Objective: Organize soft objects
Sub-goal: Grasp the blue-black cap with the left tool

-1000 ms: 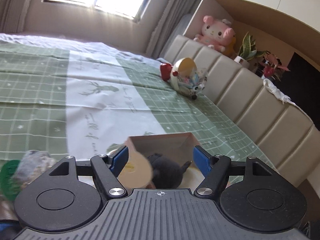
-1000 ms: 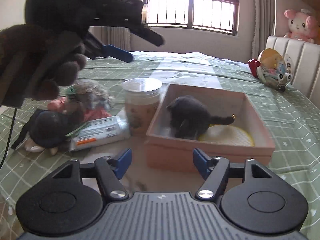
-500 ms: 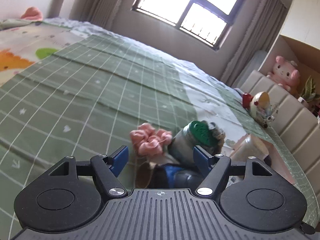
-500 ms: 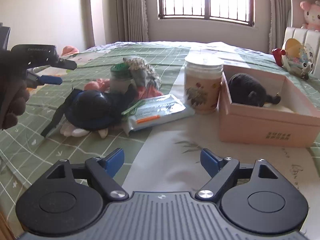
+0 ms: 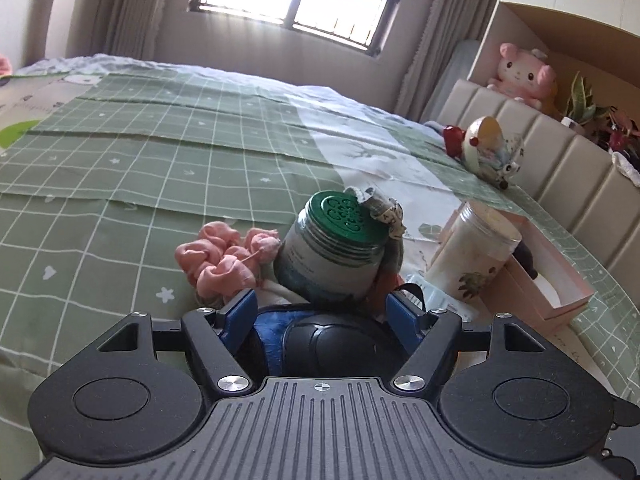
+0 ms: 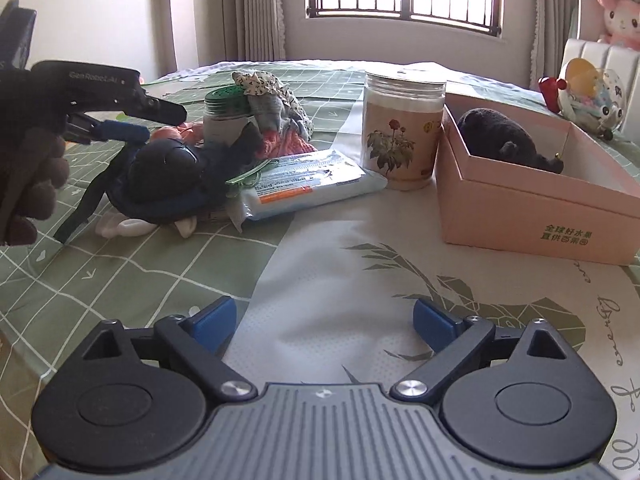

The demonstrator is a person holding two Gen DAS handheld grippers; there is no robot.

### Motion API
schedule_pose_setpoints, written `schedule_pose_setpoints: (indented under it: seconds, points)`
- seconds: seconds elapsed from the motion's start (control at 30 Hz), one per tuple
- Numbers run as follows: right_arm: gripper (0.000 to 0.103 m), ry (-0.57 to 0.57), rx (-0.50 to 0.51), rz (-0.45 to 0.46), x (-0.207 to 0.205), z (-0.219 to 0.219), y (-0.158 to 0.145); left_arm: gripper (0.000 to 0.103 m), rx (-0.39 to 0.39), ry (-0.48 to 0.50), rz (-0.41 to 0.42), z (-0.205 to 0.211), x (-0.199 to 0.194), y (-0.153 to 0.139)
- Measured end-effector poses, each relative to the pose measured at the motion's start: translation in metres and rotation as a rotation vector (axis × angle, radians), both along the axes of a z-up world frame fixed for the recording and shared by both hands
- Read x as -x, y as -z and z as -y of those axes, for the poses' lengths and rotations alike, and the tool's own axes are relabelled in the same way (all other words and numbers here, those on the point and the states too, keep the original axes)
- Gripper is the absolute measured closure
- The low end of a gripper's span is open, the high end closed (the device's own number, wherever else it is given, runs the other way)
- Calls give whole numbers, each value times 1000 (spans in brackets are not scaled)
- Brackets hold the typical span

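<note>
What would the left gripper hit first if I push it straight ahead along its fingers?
Most likely the dark blue padded item lying between the open left gripper's fingers; just beyond it stands the green-lidded jar. Depth is unclear.

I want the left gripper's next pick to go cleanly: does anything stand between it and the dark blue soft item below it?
Nothing visible does. The left gripper hangs open right over the dark blue soft item; the green-lidded jar stands just beyond.

A home bedroom: a bed [image 5: 168, 152] under a green checked cover, its padded headboard [image 5: 560, 168] beside it, a curtained window [image 5: 296, 4] beyond it.
</note>
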State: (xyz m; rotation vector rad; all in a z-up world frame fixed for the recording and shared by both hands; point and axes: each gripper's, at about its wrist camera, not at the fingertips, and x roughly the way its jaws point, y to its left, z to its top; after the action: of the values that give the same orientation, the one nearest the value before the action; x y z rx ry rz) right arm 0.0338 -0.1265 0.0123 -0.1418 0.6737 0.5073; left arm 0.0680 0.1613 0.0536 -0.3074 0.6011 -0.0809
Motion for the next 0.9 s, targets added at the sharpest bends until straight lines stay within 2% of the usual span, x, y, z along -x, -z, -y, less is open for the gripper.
schedule_pose_setpoints:
  seconds: [0.13,0.2,0.27,0.33,0.5,0.6,0.73,0.77,0.83,0.9]
  points:
    - [5,-5,-9,-5,-1,1,1,30,61,114,-47,7,12,0]
    - [4,-7,-15,-11,-3,1,1,30,30,189,-77,19,23,0]
    - [4,-8,-19,-14,-3,2,1,30,-38,273,-110,35,34,1]
    - [3,-8,-21,-14,-3,2,1,31,-122,317,-109,51,45,0]
    - [3,-8,-21,-14,-3,2,1,30,-325,343,-6,77,60,-18]
    - [3,-8,-22,-15,-4,2,1,30,-447,342,-31,91,44,-12]
    - [1,-15,-12,-19,-5,1,2,27,-470,317,-100,93,13,12]
    - [1,-19,-9,-20,-5,0,2,22,-467,317,-110,91,7,17]
    - [0,-22,-3,-22,-5,-1,2,17,-402,313,-128,85,0,23]
    - [0,-29,-5,-24,-5,-1,2,17,-336,297,-142,77,-3,25]
